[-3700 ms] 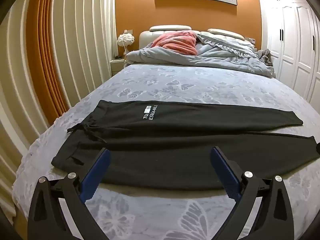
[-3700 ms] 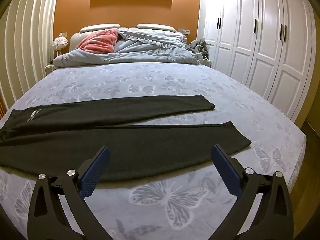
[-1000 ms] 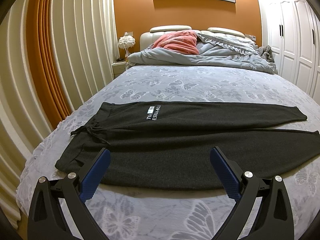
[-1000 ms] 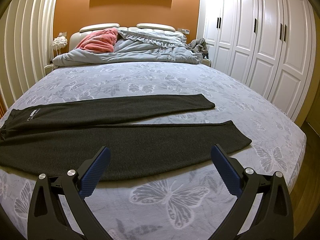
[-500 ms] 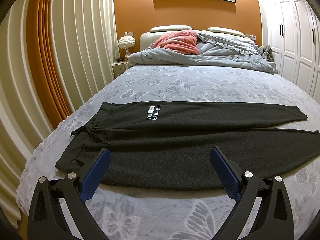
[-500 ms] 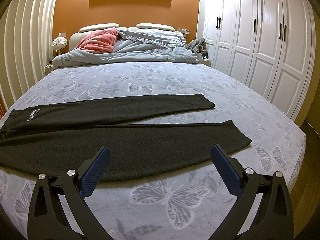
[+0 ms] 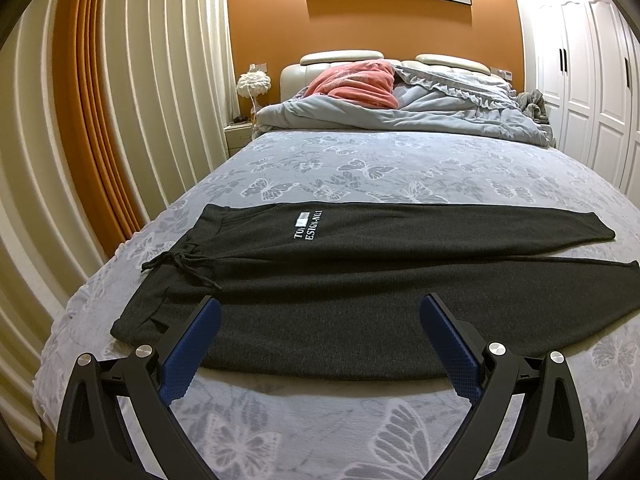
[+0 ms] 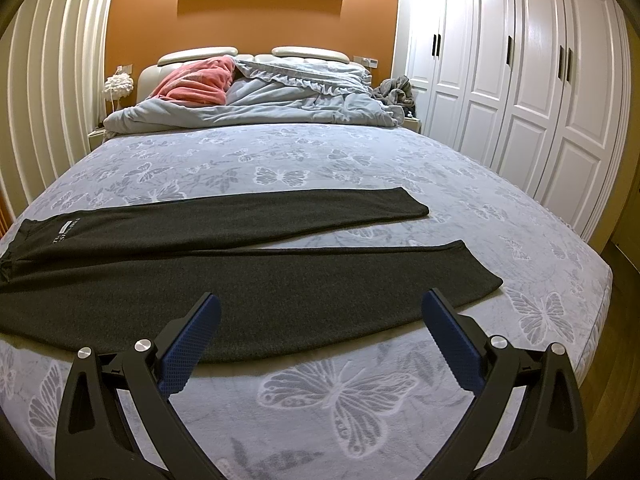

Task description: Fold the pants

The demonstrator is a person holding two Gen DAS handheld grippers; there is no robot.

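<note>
Dark grey pants [image 7: 340,280] lie spread flat across the foot of the bed, waistband with drawstring [image 7: 180,264] at the left, both legs running to the right. In the right wrist view the two legs [image 8: 280,292] lie apart with hems at the right. My left gripper [image 7: 320,312] is open and empty, held above the near edge of the pants by the waist end. My right gripper [image 8: 320,308] is open and empty, held above the near leg's edge.
The bed [image 7: 360,168] has a grey butterfly-print cover. A bunched grey duvet [image 7: 420,116] and a pink blanket [image 7: 356,84] lie at the headboard. Curtains [image 7: 120,120] stand at the left, white wardrobes [image 8: 540,100] at the right. The wood floor [image 8: 616,320] shows at the right.
Over the last second nothing has visibly changed. Since 3.7 s ago the left gripper has shifted slightly, so the pants sit a little further right in its view.
</note>
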